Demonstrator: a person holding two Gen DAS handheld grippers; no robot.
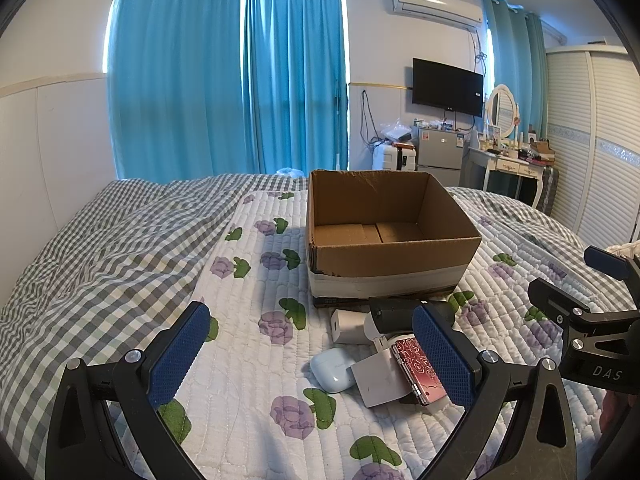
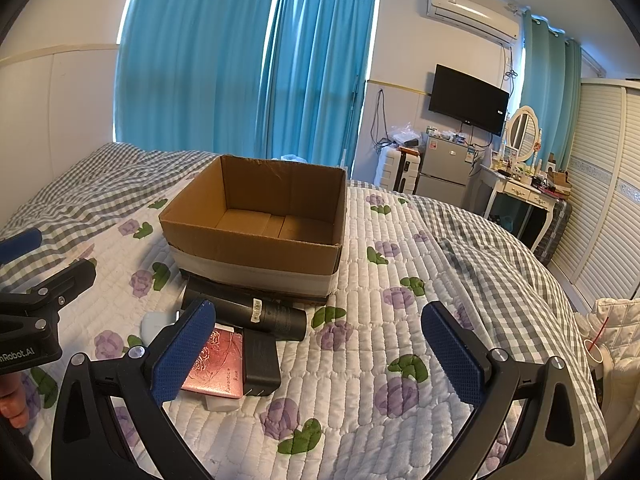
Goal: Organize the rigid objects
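The left tool (image 1: 316,350) hangs with its jaws spread wide and empty over the floral quilted bedspread (image 1: 248,360). Near its right pad lie a white earbud case (image 1: 332,368), a white charger block (image 1: 378,380), a pink embossed card case (image 1: 418,370) and a black cylinder (image 2: 244,312), clustered just before the open brown cardboard box (image 1: 384,260). The right tool (image 2: 318,354), equally wide and empty, hovers beside them.
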